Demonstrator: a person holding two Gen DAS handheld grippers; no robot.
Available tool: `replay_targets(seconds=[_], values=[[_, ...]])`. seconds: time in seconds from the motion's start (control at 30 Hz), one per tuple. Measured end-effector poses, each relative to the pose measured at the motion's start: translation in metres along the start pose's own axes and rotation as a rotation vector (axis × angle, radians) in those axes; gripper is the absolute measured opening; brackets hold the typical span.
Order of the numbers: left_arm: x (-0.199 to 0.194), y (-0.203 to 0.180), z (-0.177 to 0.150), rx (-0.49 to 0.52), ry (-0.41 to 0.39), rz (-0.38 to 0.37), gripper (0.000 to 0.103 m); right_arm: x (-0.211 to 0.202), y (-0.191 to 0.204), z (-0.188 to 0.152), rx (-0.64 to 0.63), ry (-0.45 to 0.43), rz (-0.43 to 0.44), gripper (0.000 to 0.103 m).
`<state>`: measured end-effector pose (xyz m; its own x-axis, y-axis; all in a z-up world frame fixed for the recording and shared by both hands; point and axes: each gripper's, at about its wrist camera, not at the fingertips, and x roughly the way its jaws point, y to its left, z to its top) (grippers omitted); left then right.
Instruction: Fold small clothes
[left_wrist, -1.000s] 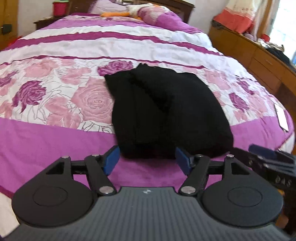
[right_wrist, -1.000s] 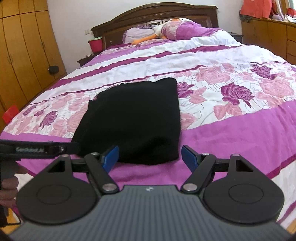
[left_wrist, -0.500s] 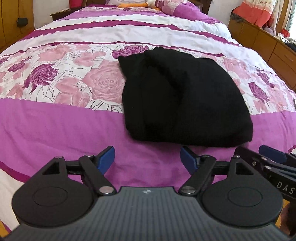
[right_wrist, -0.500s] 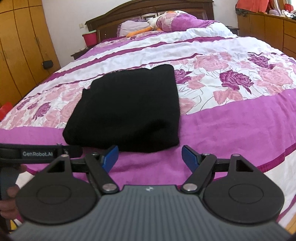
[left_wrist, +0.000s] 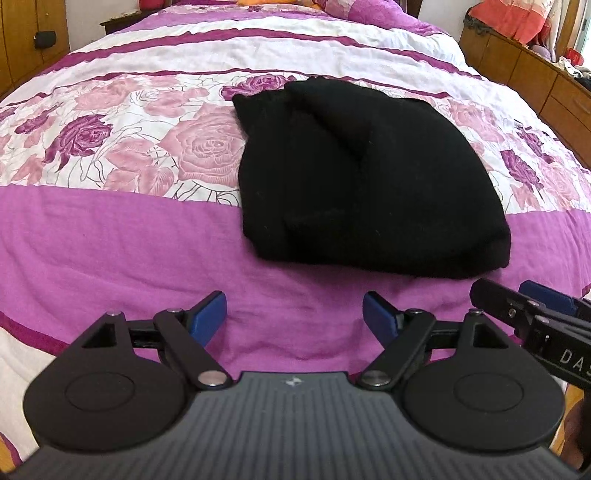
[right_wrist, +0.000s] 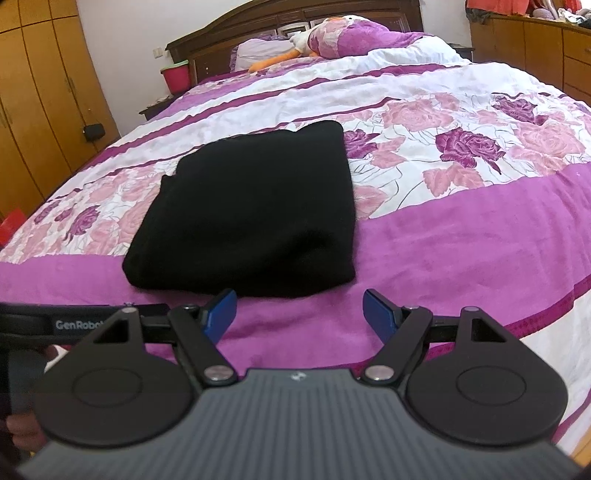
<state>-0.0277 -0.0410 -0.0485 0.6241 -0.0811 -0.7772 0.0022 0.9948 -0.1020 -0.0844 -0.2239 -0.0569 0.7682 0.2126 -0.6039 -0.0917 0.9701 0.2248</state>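
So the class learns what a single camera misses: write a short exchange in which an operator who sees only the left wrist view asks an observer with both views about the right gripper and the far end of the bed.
Operator: I see only the edge of the right gripper. Is it open?
Observer: Yes. The right gripper is open with nothing between its fingers, and it points at the near edge of the black garment.
Operator: My view cuts off the head of the bed. What is there?
Observer: A dark wooden headboard, with a red bucket standing to its left.
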Motion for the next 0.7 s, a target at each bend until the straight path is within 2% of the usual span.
replay_targets(seconds=[0.7], values=[[-0.0027, -0.0057, -0.0018, 0.03, -0.008, 0.014, 0.084, -0.0034, 0.0024, -0.0005, -0.009, -0.007, 0.015, 0.077]])
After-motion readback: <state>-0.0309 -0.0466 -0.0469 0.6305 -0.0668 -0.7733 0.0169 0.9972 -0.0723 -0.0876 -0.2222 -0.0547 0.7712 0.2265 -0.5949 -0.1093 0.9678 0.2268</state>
